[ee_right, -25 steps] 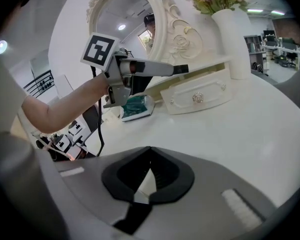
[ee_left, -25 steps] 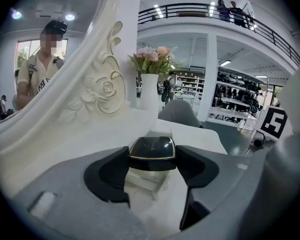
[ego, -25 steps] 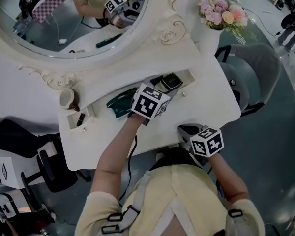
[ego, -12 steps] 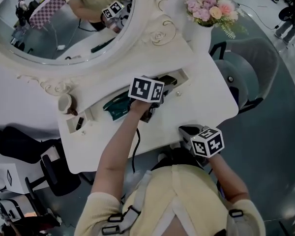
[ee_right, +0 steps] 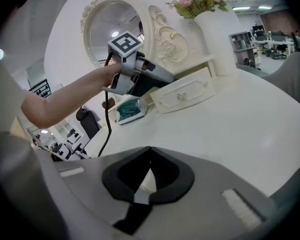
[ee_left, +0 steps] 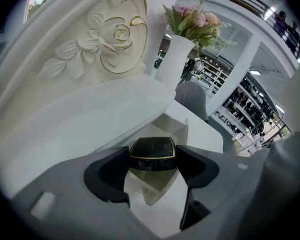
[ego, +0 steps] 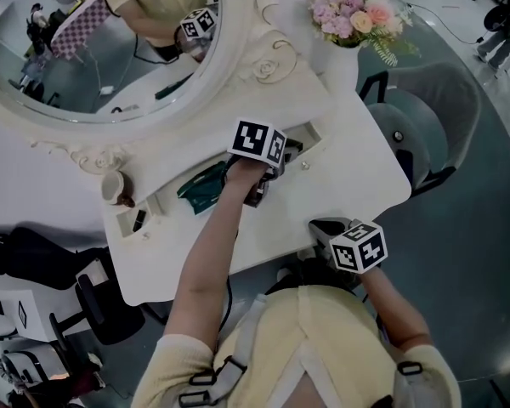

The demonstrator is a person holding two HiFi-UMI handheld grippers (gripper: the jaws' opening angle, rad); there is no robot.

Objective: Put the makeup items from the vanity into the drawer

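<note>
Grey floor (ego: 459, 253), ornate oval mirror (ego: 110, 66), grey chair (ego: 442, 109), white vase (ego: 340, 68) of pink flowers (ego: 357, 15)

drawer (ego: 310, 134): inside mostly hidden behind the left tool (ego: 280, 153), head view
compact (ee_left: 152, 154): sides covered by the pads (ee_left: 109, 175)
mirror (ego: 110, 58): cut off at top and left edges
small dark item (ego: 139, 220): too small to identify

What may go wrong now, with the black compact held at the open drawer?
The left gripper pinches the compact only by its edges, near the tips of the jaws, so it may slip and drop hard. The drawer looks narrow and sits beneath the mirror frame, so the compact or the jaws may knock against its walls.
</note>
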